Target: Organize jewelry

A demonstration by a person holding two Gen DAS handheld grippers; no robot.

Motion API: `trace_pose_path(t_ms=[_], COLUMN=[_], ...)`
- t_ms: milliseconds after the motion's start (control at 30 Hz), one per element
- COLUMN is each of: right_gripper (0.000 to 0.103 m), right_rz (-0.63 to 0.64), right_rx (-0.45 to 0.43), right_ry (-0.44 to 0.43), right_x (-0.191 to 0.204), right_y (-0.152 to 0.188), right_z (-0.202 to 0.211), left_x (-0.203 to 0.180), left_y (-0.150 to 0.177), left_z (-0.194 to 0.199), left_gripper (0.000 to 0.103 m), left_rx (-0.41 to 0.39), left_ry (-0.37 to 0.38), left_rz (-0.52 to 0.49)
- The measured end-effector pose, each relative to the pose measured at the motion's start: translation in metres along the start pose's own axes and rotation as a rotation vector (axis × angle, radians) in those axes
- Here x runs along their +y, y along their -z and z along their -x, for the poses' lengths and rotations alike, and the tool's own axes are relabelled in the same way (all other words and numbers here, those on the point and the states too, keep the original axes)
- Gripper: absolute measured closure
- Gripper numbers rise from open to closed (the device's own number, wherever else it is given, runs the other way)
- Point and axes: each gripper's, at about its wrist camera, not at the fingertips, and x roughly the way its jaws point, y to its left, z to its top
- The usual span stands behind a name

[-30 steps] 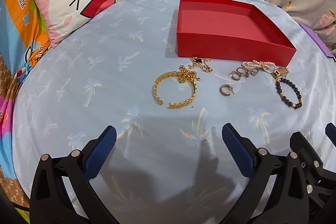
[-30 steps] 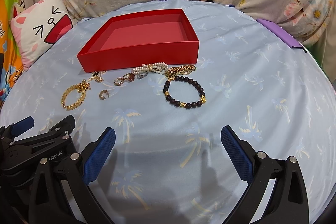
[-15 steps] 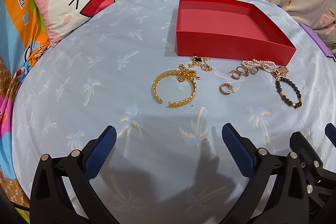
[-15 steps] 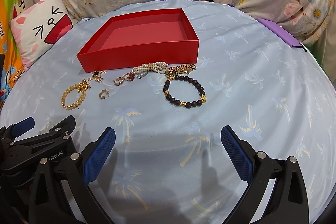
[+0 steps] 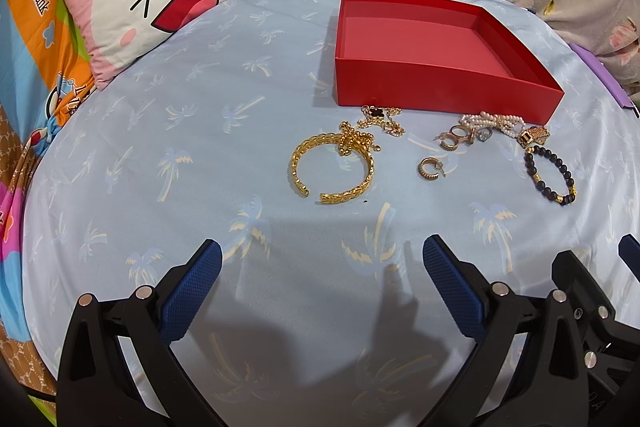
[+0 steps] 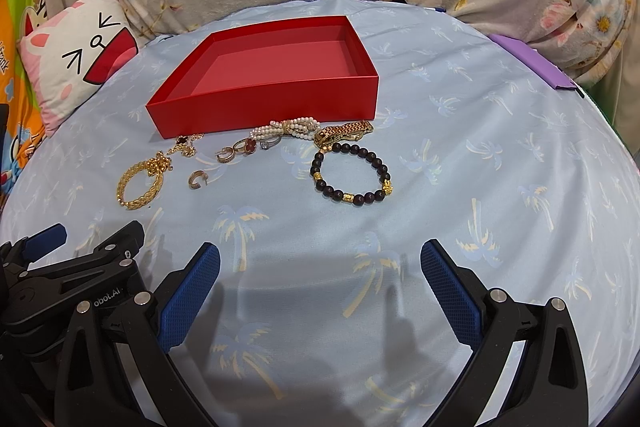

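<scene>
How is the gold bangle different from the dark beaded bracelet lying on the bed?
The gold bangle is a rigid open cuff with a gap in its ring; the beaded bracelet is a closed loop. The gold bangle is braided gold all round, while the beaded bracelet strings dark round beads with a few gold ones. The bangle lies furthest left among the jewelry, the beaded bracelet furthest right. Both lie flat on the blue sheet, outside the red box.

Blue palm-print sheet [image 5: 168, 131] carries red box [image 5: 436, 83], jewelry [image 6: 348, 171], pillow [image 5: 136, 15].
</scene>
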Motion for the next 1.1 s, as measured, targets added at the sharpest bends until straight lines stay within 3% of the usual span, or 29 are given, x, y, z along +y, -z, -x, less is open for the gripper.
trace_pose_path(t_ms=[500, 867, 1100], right_gripper=[0.005, 0.005, 0.005], right_rz=[0.000, -0.031, -0.042], right_rx=[0.006, 0.018, 0.014], right_ry=[0.000, 0.010, 0.007], right_x=[-0.002, -0.020, -0.025], right_y=[0.000, -0.001, -0.007], right_z=[-0.002, -0.014, -0.020], left_x=[0.003, 0.054, 0.030], left_y=[0.003, -0.002, -0.020], left_z=[-0.004, -0.024, -0.029], left_gripper=[0.005, 0.005, 0.005], left_rx=[0.014, 0.053, 0.035], left_ry=[0.008, 0.011, 0.065], left_rz=[0.007, 0.094, 0.056])
